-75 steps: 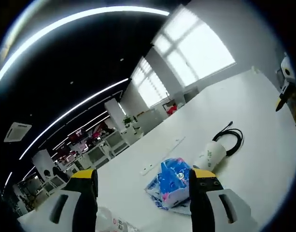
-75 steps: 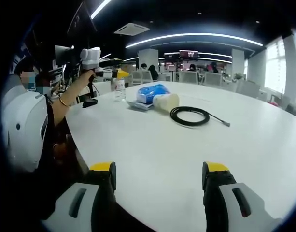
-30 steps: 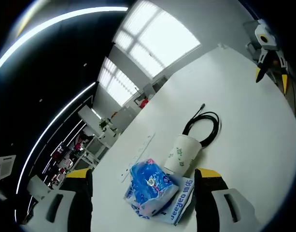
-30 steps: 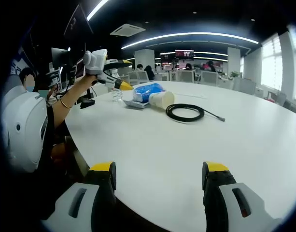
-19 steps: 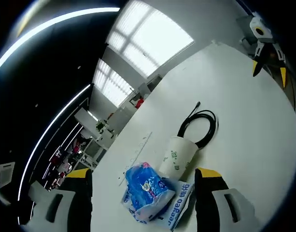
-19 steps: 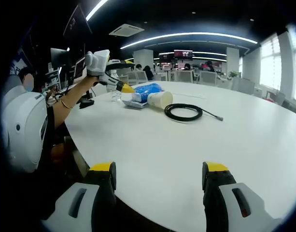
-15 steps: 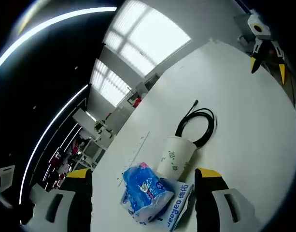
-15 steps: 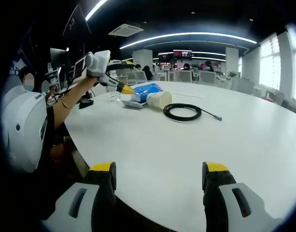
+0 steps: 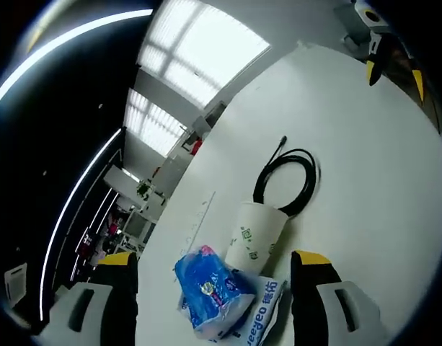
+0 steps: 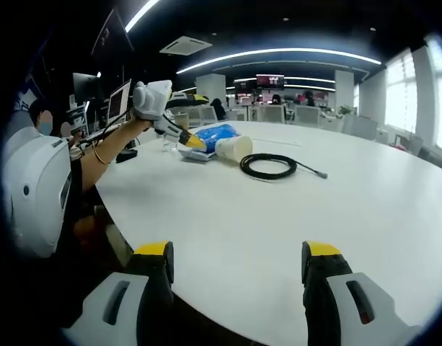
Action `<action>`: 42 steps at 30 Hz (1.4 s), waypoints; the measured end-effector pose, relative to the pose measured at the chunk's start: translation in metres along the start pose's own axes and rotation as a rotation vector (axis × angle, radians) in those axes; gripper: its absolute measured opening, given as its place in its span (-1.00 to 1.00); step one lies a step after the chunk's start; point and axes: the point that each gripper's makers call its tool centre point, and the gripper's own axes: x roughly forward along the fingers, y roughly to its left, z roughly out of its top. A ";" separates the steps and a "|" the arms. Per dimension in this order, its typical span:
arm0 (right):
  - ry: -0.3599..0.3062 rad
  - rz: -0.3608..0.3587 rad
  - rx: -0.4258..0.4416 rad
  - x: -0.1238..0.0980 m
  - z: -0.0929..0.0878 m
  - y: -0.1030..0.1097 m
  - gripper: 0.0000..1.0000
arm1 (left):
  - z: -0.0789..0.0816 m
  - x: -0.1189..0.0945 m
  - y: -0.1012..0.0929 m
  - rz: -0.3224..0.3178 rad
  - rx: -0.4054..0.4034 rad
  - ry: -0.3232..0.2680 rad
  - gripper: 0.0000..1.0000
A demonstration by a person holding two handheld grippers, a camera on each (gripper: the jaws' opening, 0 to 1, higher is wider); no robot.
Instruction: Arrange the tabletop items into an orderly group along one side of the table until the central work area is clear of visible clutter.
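Observation:
A blue tissue pack (image 9: 206,288) lies on a flat white pack (image 9: 262,316), with a paper cup (image 9: 254,238) on its side touching them and a coiled black cable (image 9: 289,180) just beyond. My left gripper (image 9: 217,257) is open, its jaws standing on either side of the packs and cup. From the right gripper view, the left gripper (image 10: 192,121) hovers over the blue pack (image 10: 210,135), beside the cup (image 10: 231,148) and cable (image 10: 267,166). My right gripper (image 10: 236,252) is open over the table's near edge, with nothing between its jaws, and shows far off as the right gripper (image 9: 394,72).
The round white table (image 10: 278,216) is bare between the cable and my right gripper. A person's arm (image 10: 109,148) holds the left gripper at the table's left edge. A thin white strip (image 9: 201,216) lies behind the packs. Office desks and chairs stand behind.
My left gripper has swung down and closer over the blue pack and cup, still open. The right gripper has hardly moved.

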 end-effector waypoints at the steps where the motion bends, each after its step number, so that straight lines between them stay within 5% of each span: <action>1: -0.002 0.000 0.000 0.000 0.000 0.000 0.39 | 0.001 0.000 0.000 -0.003 -0.001 -0.001 0.74; 22: -0.058 0.008 -0.018 -0.013 0.014 0.002 0.42 | 0.004 0.022 -0.021 -0.037 0.081 0.053 0.74; 42: -0.040 -0.007 -0.013 -0.015 0.008 -0.003 0.41 | 0.004 0.042 -0.029 -0.017 0.169 0.115 0.67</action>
